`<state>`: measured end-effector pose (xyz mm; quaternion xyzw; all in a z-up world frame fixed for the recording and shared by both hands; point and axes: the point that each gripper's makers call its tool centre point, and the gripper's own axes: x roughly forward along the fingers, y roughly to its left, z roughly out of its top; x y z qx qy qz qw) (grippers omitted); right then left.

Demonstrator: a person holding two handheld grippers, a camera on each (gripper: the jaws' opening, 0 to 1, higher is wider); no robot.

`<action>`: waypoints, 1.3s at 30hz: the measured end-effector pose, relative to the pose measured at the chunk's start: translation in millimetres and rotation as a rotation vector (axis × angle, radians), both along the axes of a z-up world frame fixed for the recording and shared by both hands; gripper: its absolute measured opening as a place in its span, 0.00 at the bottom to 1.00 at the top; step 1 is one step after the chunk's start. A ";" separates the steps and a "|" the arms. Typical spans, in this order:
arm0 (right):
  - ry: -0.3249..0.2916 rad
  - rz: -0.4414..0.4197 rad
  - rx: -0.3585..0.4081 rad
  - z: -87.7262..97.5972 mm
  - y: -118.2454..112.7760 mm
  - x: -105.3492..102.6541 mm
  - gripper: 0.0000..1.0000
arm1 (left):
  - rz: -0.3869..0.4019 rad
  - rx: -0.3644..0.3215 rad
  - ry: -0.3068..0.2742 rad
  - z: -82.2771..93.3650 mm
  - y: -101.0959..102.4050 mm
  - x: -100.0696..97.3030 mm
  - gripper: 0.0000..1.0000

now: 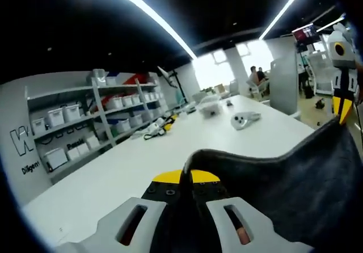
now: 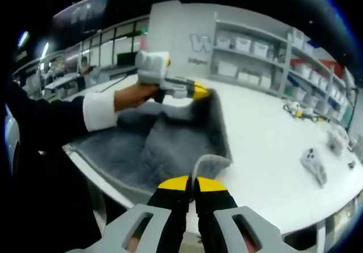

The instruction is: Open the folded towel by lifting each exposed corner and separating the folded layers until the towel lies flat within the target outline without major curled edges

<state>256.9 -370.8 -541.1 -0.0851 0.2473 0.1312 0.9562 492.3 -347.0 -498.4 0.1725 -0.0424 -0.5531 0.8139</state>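
A dark grey towel (image 2: 170, 142) lies partly on a white table (image 2: 266, 145), with one edge lifted off it. My right gripper (image 2: 190, 186) is shut on a near corner of the towel, which rises between its yellow-tipped jaws. In the right gripper view my left gripper (image 2: 199, 93) pinches the far corner, held by a hand in a dark sleeve with a white cuff. In the left gripper view my left gripper (image 1: 186, 179) is shut on the towel (image 1: 295, 179), and the cloth stretches right up to my right gripper (image 1: 342, 110), which holds the other corner.
White shelving (image 1: 108, 122) with storage bins lines the wall beside the table. Small white gadgets (image 1: 245, 118) and a yellow-black tool (image 1: 161, 125) lie on the far table surface. A grey device (image 2: 313, 163) rests on the table right of the towel. People sit in the distance (image 1: 256, 76).
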 end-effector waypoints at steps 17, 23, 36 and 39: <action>0.034 -0.007 0.012 -8.8 -16.5 -1.8 0.00 | 0.009 0.074 0.024 -24.2 -29.1 15.8 0.02; 0.051 -0.026 0.017 -14.3 -22.9 -2.1 0.01 | 0.043 0.070 0.079 -33.4 -30.1 25.4 0.02; 0.090 -0.061 0.005 -26.7 -31.1 -3.4 0.06 | 0.046 0.139 0.062 -45.0 -39.2 44.3 0.05; 0.089 -0.058 -0.003 -26.9 -31.2 -3.4 0.07 | 0.042 0.138 0.079 -47.1 -37.6 45.9 0.09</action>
